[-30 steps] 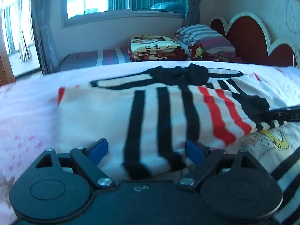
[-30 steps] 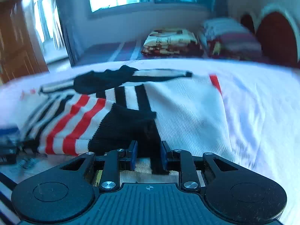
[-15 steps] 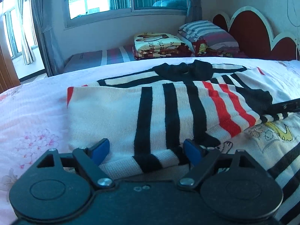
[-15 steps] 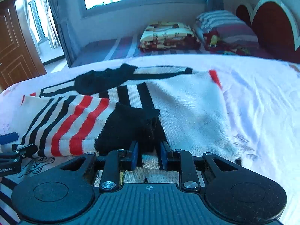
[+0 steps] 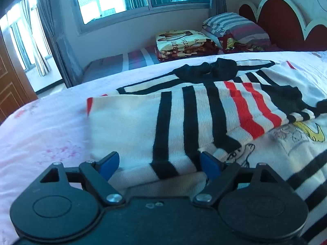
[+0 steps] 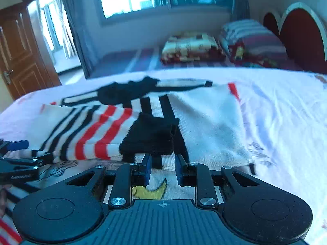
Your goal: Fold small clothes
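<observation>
A white knit sweater point(image 5: 132, 126) with black and red stripes lies on the bed, one sleeve folded across its body. My left gripper point(image 5: 159, 161) stands open and wide at the near edge of that fold. The striped cloth lies flat between its blue pads point(image 5: 110, 161). In the right wrist view the sleeve's black cuff point(image 6: 151, 136) rests on the sweater point(image 6: 208, 122) just ahead of my right gripper point(image 6: 163, 169). Its jaws are narrow with a gap; only a thin black strip lies between them, unpressed. The left gripper point(image 6: 30, 151) shows at the left edge.
The pink floral sheet point(image 5: 40, 126) spreads to the left, white sheet point(image 6: 286, 132) to the right. A folded blanket point(image 5: 179, 40), striped pillow point(image 5: 235, 28) and red headboard point(image 5: 282, 20) are at the back. A wooden door point(image 6: 20, 61) stands far left.
The right gripper has drawn back and up from the cuff and left the left view's right edge. The cuff no longer fills its gap. The left gripper tilted slightly.
</observation>
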`<state>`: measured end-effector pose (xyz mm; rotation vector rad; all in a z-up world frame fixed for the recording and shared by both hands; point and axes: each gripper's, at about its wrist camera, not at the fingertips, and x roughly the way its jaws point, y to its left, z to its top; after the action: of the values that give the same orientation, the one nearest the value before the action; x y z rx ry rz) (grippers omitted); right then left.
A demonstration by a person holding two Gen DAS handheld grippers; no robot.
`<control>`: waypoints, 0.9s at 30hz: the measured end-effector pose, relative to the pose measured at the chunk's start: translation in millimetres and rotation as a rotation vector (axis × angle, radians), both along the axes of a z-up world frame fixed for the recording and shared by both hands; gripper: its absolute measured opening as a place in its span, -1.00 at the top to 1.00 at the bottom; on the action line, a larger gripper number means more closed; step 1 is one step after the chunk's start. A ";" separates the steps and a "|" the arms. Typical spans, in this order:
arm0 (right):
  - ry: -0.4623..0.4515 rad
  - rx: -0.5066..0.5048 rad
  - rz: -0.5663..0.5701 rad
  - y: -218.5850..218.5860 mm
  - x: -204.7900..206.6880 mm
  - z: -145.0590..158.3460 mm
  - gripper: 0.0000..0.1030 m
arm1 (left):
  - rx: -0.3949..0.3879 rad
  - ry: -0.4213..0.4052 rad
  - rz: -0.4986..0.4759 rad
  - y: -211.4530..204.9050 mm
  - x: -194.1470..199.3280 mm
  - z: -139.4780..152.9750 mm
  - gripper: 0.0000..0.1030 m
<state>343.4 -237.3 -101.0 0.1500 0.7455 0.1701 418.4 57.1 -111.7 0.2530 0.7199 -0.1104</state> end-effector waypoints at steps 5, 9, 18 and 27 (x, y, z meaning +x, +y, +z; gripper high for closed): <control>-0.016 0.000 0.003 -16.6 -30.1 13.0 0.53 | 0.012 -0.009 0.015 -6.3 -27.5 8.2 -0.59; -0.004 0.007 -0.001 -26.9 -49.1 18.1 0.53 | -0.007 -0.016 0.028 -8.2 -53.8 14.0 -0.59; -0.043 0.002 0.025 -8.0 -27.0 10.6 0.53 | -0.050 -0.053 0.081 -4.2 -42.0 12.9 -0.59; 0.044 0.188 -0.045 -21.4 42.3 -23.0 0.52 | -0.074 -0.076 0.081 18.2 -7.6 7.3 -0.58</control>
<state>385.6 -258.8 -124.0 0.3500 0.7685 0.1942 410.8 75.4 -104.4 0.1569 0.6481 -0.0501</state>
